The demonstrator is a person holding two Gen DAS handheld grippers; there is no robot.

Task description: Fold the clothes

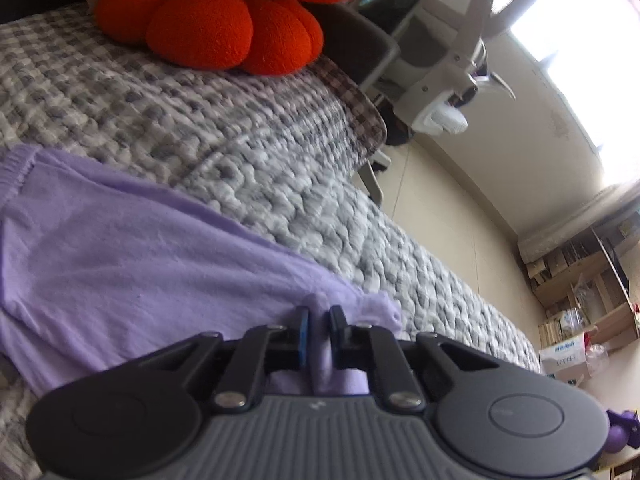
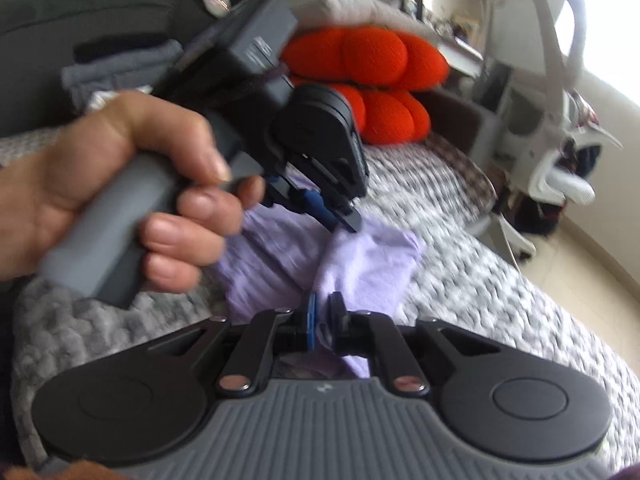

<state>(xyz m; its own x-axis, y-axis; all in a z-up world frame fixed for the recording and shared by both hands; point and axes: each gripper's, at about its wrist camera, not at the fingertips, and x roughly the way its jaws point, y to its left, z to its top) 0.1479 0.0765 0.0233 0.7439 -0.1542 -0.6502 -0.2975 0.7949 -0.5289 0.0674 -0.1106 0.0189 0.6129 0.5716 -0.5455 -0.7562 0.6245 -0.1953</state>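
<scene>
A lilac garment [image 1: 140, 260] lies crumpled on a grey knitted bedspread [image 1: 240, 140]. In the left wrist view my left gripper [image 1: 319, 314] is shut on a raised fold at the garment's right edge, with lilac cloth pinched between its fingers. In the right wrist view my right gripper [image 2: 325, 300] is shut on the near edge of the same lilac garment [image 2: 368, 264]. Just beyond it a person's hand [image 2: 100, 184] holds the left gripper [image 2: 348, 222], whose tips point down onto the cloth. The two grippers are close together.
Orange puffy cushions [image 1: 224, 28] [image 2: 372, 80] sit at the far end of the bed. A white office chair [image 1: 452, 60] [image 2: 540, 120] stands beside the bed on a pale floor. Wooden shelves [image 1: 580, 300] line the wall. Grey folded cloth [image 2: 120, 72] lies at the back left.
</scene>
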